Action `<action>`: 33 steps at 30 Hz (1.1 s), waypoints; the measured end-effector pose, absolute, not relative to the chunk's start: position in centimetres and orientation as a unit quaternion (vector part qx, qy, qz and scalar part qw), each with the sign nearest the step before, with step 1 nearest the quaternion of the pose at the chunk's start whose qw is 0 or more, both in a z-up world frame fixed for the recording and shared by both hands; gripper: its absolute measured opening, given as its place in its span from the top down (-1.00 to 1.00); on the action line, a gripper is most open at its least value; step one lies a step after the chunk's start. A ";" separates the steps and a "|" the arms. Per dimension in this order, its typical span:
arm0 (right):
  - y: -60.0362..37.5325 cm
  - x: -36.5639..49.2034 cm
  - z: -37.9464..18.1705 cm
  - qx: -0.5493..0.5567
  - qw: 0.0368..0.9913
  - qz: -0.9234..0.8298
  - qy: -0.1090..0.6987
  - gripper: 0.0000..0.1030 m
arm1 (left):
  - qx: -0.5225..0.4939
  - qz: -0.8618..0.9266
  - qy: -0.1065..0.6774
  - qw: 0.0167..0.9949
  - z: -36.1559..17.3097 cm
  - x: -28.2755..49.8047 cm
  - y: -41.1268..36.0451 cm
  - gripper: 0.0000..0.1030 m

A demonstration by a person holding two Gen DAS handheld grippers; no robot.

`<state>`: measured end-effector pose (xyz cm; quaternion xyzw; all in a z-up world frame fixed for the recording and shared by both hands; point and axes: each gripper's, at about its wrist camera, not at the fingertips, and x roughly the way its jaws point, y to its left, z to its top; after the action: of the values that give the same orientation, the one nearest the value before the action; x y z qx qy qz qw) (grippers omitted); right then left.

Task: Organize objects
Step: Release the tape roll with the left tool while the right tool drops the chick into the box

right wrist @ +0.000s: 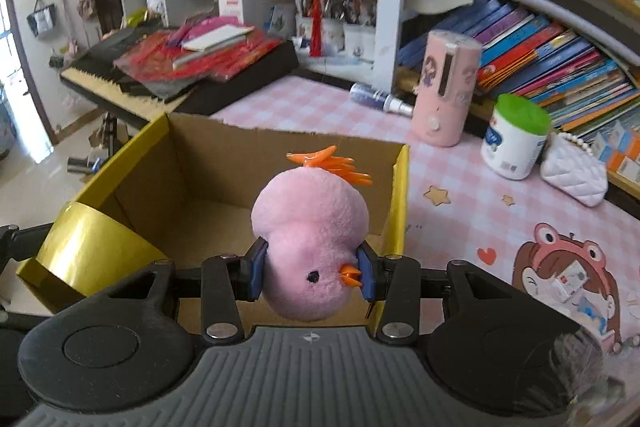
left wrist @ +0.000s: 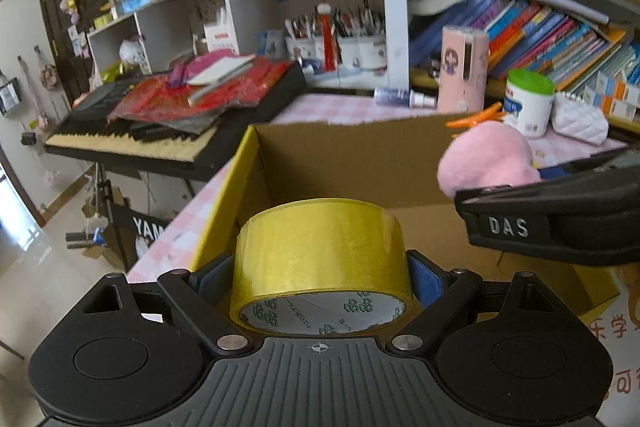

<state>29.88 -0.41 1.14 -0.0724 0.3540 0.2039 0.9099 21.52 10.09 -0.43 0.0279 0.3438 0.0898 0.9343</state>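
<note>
Brightness: bright daylight, both views.
Source: left side, blown-out floor [left wrist: 24, 259] and doorway [right wrist: 8, 39].
Glare: sheen on tape roll [right wrist: 86, 247].
Shadows: soft, inside cardboard box [left wrist: 360, 163].
Blur: bookshelf [left wrist: 540, 27] smeared, background soft.
Distortion: strong fisheye bend, dark corners.

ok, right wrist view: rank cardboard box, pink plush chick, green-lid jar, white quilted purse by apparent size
1. cardboard box, clearly largest.
2. pink plush chick, though it sits close to the camera in the right gripper, so inflated.
3. green-lid jar and white quilted purse look about alike; not ranking those.
</note>
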 end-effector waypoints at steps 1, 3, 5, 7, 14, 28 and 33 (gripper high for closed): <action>-0.3 30.1 1.0 -0.075 0.907 0.210 0.356 0.20 | 0.027 0.090 0.350 0.932 -0.7 21.7 10.1 -0.76; 0.0 30.9 0.6 -0.072 0.900 0.221 0.368 0.20 | 0.025 0.092 0.361 0.928 -1.1 22.1 10.2 -0.76; 0.5 31.5 0.3 -0.074 0.891 0.231 0.383 0.20 | 0.020 0.093 0.369 0.925 -1.4 22.3 10.3 -0.76; 1.1 32.0 -0.1 -0.090 0.882 0.243 0.393 0.20 | 0.019 0.094 0.376 0.922 -1.6 22.5 10.3 -0.76; 3.3 32.1 -1.1 -0.167 0.851 0.279 0.412 0.20 | 0.017 0.093 0.387 0.917 -2.2 22.8 10.2 -0.76; 3.5 33.5 -1.6 -0.147 0.825 0.290 0.463 0.16 | 0.020 0.100 0.371 0.923 -2.1 22.4 9.5 -0.78; 3.0 32.4 -0.4 -0.139 0.848 0.286 0.425 -0.01 | 0.021 0.104 0.341 0.934 -1.0 21.3 9.4 -0.78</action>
<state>32.42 3.03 -0.36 -0.1392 0.4248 0.2862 0.8475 21.29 9.38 -1.04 0.0206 0.3406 0.1036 0.9343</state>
